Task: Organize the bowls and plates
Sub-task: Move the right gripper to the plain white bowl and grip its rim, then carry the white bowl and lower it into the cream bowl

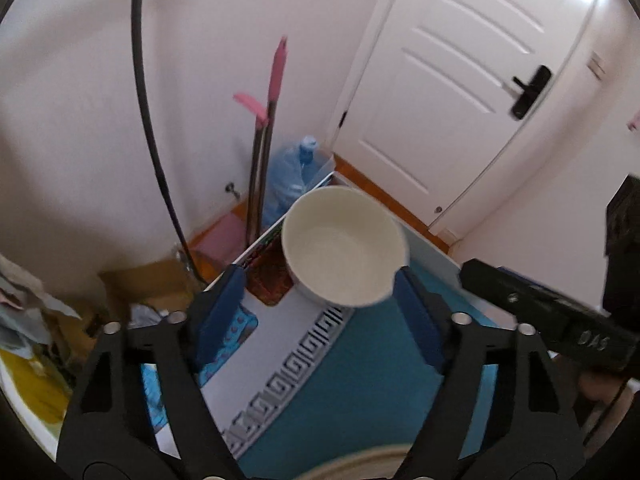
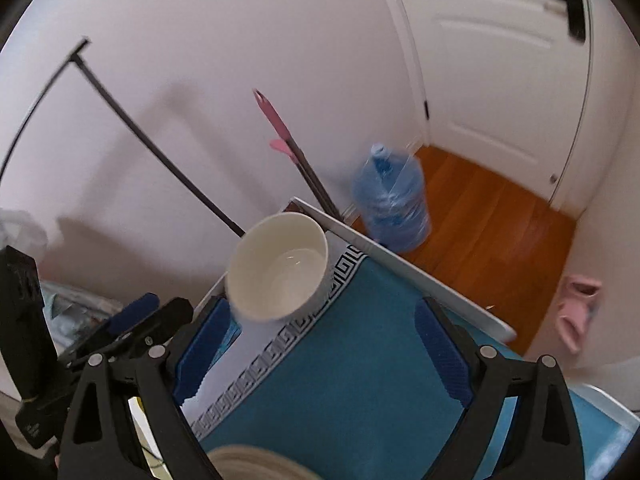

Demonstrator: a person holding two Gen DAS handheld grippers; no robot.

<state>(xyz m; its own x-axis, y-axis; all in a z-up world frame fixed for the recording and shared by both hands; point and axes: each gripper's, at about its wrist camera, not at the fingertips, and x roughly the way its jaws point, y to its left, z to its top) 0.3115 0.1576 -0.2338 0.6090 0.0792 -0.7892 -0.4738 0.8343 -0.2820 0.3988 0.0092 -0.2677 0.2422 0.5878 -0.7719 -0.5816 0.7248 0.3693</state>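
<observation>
A cream bowl (image 1: pixel 344 248) stands upright near the far corner of the table, on the white part of a teal cloth (image 1: pixel 360 380); it also shows in the right wrist view (image 2: pixel 280 268). My left gripper (image 1: pixel 320 292) is open and empty, its fingertips just short of the bowl's sides. My right gripper (image 2: pixel 324 320) is open and empty, with the bowl ahead of its left fingertip. A cream plate rim (image 1: pixel 360 464) shows at the bottom edge of the left wrist view and of the right wrist view (image 2: pixel 256 464). The left gripper shows at the left of the right wrist view (image 2: pixel 132 324).
The table's white edge (image 2: pixel 400 264) runs along the far side. Beyond it stand a blue water jug (image 2: pixel 392 204), pink-handled mop poles (image 1: pixel 264 152), a black rack pole (image 1: pixel 152 128), a white door (image 1: pixel 460 92) and wooden floor (image 2: pixel 492 216). Clutter lies at the left (image 1: pixel 40 320).
</observation>
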